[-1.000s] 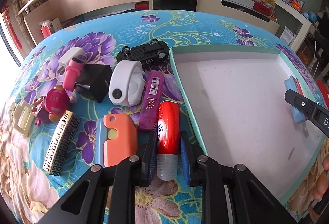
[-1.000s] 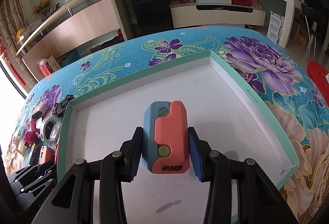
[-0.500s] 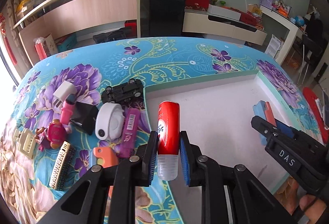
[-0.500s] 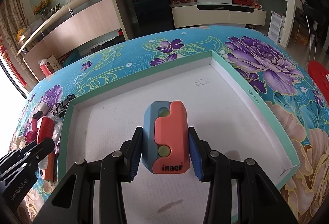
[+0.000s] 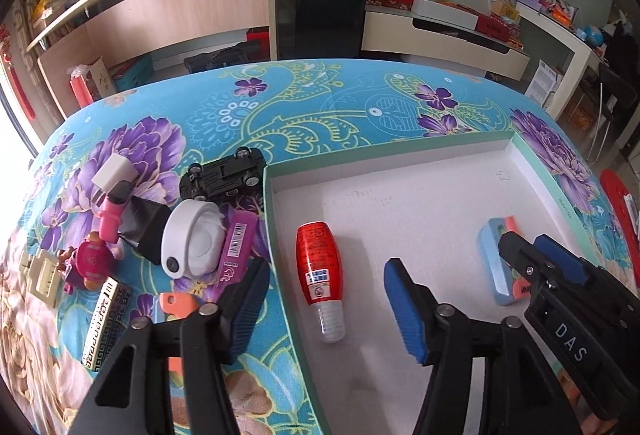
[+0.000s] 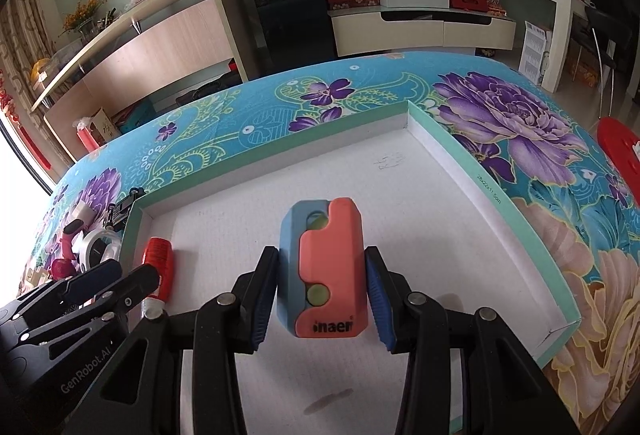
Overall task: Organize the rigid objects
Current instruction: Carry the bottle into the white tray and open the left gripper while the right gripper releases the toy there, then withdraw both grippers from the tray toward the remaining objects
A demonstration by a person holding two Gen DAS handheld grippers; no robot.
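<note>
While our left claw (image 5: pixel 326 299) is opening, its blue pads (image 5: pixel 402 309) are standing clear on both sides of the red bottle (image 5: pixel 320 267), so it is released and gripping nothing. The bottle is lying on its side on the white floor of the mint-rimmed box (image 5: pixel 276 235), near the box's left wall, clear cap pointing toward us. Our right claw (image 6: pixel 322 295) is clenching on the orange-and-blue block (image 6: pixel 326 271), pads pressing both its sides, and we are holding it over the middle of the box floor; whether it is touching the floor we cannot tell. From the left wrist view the same block (image 5: pixel 494 259) is showing at the right side of the box, partly behind the right claw. Left of the box, on the flowered bench (image 5: pixel 320 107), other items are sitting in a loose pile: black toy car (image 5: pixel 222 177) just beside the box corner, white round gadget (image 5: pixel 194 239), purple barcode bar (image 5: pixel 236 251), pink figure (image 5: pixel 90 263), patterned comb (image 5: pixel 106 323), second orange block (image 5: pixel 178 305) partly behind our left claw's finger.
</note>
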